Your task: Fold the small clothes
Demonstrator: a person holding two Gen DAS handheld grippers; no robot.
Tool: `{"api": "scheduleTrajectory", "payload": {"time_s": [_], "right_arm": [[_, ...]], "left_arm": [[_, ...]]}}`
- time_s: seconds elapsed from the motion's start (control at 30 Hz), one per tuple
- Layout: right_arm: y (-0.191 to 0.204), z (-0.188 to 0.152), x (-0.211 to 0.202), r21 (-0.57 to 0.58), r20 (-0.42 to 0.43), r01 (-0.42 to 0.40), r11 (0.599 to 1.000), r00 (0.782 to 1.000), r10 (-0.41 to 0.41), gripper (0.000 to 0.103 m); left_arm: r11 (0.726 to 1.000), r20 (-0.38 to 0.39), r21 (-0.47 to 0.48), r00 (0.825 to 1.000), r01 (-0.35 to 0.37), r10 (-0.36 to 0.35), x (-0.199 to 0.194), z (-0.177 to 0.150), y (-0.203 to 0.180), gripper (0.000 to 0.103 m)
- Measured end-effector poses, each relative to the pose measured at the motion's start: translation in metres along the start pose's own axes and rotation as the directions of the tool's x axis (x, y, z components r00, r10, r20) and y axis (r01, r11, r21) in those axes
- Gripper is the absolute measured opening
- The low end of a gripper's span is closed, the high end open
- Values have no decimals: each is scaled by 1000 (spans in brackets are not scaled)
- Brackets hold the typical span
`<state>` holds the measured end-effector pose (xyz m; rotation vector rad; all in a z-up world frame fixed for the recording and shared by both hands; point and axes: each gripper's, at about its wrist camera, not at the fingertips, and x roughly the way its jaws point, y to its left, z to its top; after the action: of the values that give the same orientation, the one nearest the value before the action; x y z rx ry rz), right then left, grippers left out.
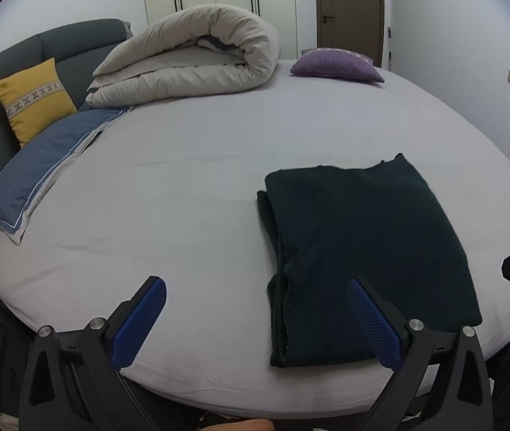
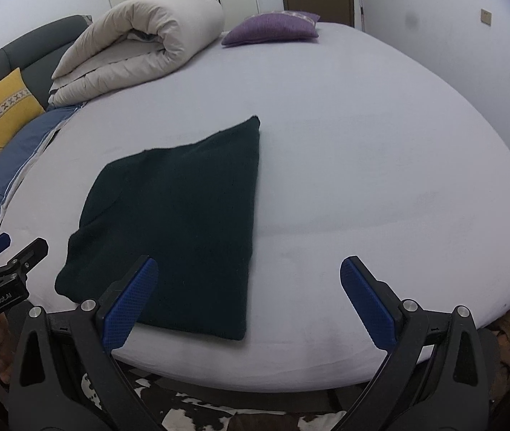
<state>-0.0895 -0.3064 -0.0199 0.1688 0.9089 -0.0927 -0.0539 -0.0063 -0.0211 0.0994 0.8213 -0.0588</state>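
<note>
Your left gripper (image 1: pixel 255 309) hangs over the bed's near edge, jaws spread wide, nothing between them. Your right gripper (image 2: pixel 247 287) sits the same way: jaws released, empty, just above the near edge. The dark garment (image 2: pixel 183 215) lies folded flat on the grey sheet (image 2: pixel 362 143), close to the near edge of the bed, between your two grippers. A rolled beige duvet (image 1: pixel 190 54) and a purple cushion (image 1: pixel 337 63) rest along the far edge; a yellow cushion (image 1: pixel 34 98) leans at the far left corner.

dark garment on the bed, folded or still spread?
Folded: the dark garment lies as a compact rectangle, layered edges stacked along its left side; both jaws open, clear of it.
</note>
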Motion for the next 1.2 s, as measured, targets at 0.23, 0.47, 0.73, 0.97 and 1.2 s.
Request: {"api": "scheduleTrajectory", "payload": {"time_s": [0.23,0.47,0.73,0.97,1.2], "right_arm": [[3,-2,9,-15,-14,3,1000,1000,-3,103],[3,-2,6,-22,-13,1,1000,1000,-2,103],[5,-2,6,-20,-17,-1,1000,1000,1,103],[6,-1,7,-18,-22,-5,1000,1000,5,103],[6,-2,8,-17,-24,-6,1000,1000,6,103]], "left_arm": [[1000,-30,-19,1000,5,-6,7,-3,5,103],[1000,-35,-18,999,8,-8,8,-4,5,103],[1000,-37,-18,999,10,-10,8,-5,6,103],[1000,-44,-16,999,9,-10,8,-10,6,103],[1000,-48,-12,999,10,-11,9,-11,6,103]]}}
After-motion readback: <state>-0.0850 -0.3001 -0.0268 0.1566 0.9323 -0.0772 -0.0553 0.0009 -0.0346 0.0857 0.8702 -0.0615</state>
